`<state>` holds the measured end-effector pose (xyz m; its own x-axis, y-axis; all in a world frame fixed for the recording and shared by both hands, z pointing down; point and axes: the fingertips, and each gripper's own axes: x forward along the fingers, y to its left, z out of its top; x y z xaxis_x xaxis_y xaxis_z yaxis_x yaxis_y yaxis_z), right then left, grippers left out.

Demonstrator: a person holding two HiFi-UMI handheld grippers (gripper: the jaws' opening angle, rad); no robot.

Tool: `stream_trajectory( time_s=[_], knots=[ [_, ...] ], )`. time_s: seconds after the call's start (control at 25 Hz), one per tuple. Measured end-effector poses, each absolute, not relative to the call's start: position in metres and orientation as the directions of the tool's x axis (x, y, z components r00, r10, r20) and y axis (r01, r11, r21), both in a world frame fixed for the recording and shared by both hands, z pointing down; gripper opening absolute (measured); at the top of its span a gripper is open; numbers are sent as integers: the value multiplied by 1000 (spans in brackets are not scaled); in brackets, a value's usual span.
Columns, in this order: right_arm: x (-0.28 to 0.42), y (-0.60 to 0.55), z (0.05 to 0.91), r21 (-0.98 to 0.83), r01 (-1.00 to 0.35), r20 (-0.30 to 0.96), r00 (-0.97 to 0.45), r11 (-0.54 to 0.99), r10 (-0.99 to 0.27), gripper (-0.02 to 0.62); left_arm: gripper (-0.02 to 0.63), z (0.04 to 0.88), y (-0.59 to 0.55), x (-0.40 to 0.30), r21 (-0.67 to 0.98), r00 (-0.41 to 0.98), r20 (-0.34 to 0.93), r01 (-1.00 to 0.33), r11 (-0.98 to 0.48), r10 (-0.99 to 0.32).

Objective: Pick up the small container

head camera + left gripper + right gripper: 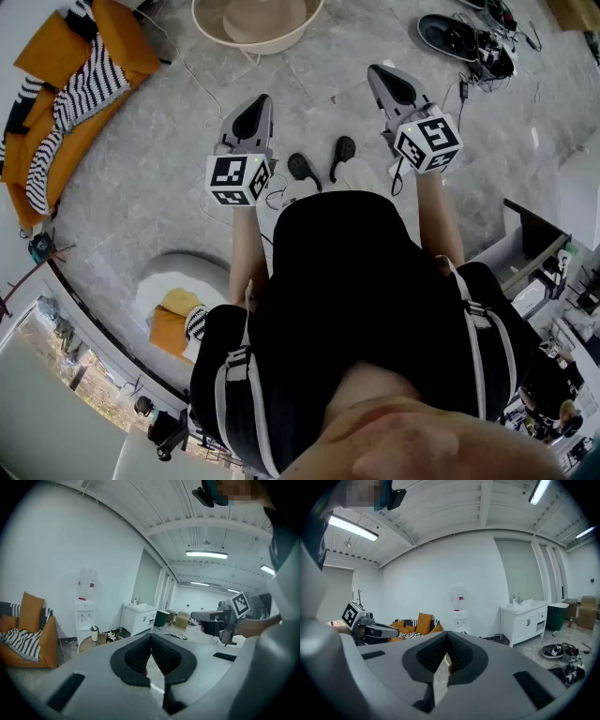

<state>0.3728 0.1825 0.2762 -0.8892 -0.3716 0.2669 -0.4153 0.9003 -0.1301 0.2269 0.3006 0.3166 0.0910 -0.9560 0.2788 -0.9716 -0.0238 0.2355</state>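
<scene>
A person stands and holds both grippers out at waist height over the grey floor. My left gripper (253,105) has its jaws together with nothing between them, as the left gripper view (151,637) shows too. My right gripper (386,77) is likewise shut and empty (446,635). A small white tumbler with a dark lid (94,633) stands on a low round table (86,643) beside a few flowers, far ahead of the left gripper. In the head view only that table's rim (208,28) shows, at the top edge.
An orange sofa with a striped blanket (66,84) lies at the left. Shoes and cables (469,39) sit at the upper right. A water dispenser (86,606) and a white sink cabinet (138,618) stand along the wall. The person's feet (319,167) are below the grippers.
</scene>
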Motion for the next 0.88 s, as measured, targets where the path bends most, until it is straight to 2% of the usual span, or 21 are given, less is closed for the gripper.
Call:
stream_trajectory(
  time_s=[0.48,0.88],
  knots=[
    [355,219,281,-108,-426,276,-881,898,-385,4,17,319,320,212,268,131,276,-962,-54,-952],
    [357,215,291,-172,-422,266,-890,890,-370,5,18,330,322,218,280,166,297,-957,-80,-940]
  ],
)
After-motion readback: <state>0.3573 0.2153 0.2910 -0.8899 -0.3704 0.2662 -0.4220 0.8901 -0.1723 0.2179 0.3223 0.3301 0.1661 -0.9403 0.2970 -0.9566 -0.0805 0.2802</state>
